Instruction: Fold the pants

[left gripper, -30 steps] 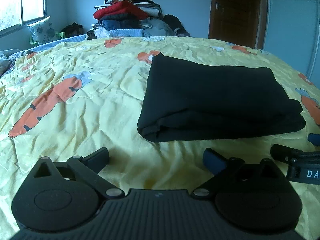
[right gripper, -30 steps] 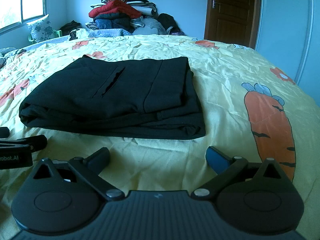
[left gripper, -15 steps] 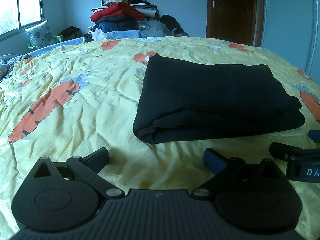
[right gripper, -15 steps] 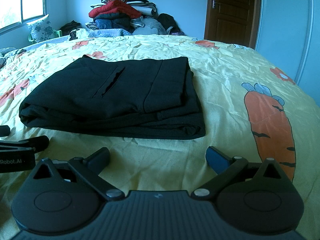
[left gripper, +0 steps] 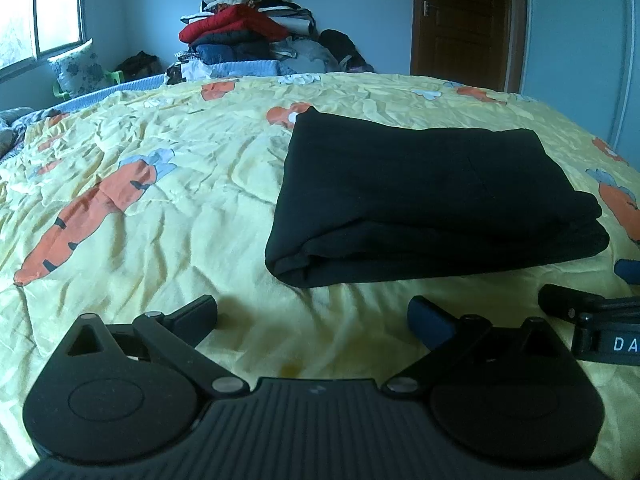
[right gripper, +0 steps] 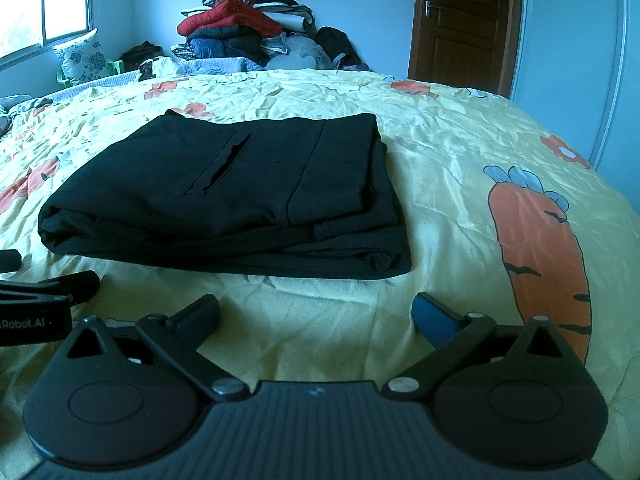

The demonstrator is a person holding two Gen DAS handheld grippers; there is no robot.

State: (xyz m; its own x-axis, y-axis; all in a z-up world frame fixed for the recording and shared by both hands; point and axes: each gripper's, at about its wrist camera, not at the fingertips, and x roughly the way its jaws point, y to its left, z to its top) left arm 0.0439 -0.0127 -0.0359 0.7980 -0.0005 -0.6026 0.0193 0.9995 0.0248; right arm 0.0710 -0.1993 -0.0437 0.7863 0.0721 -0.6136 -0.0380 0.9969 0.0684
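**Two open grippers before folded pants**

Both tools hover low over the bed with fingers spread wide and nothing between them: the left gripper (left gripper: 312, 312) and the right gripper (right gripper: 316, 314). Just beyond them, apart from either, the black pants (right gripper: 236, 192) lie folded into a flat rectangle on the yellow carrot-print bedsheet (left gripper: 140, 208), a slit pocket (right gripper: 224, 166) facing up. At the far side, a heap of clothes (left gripper: 248, 36) rises against the blue wall; a window (left gripper: 40, 12) stands far left, a brown door (right gripper: 460, 20) far right. Each gripper intrudes only partly at the other view's edge. Its label is cut off, reading "DA" in the left view and "Robot.AI" in the right.
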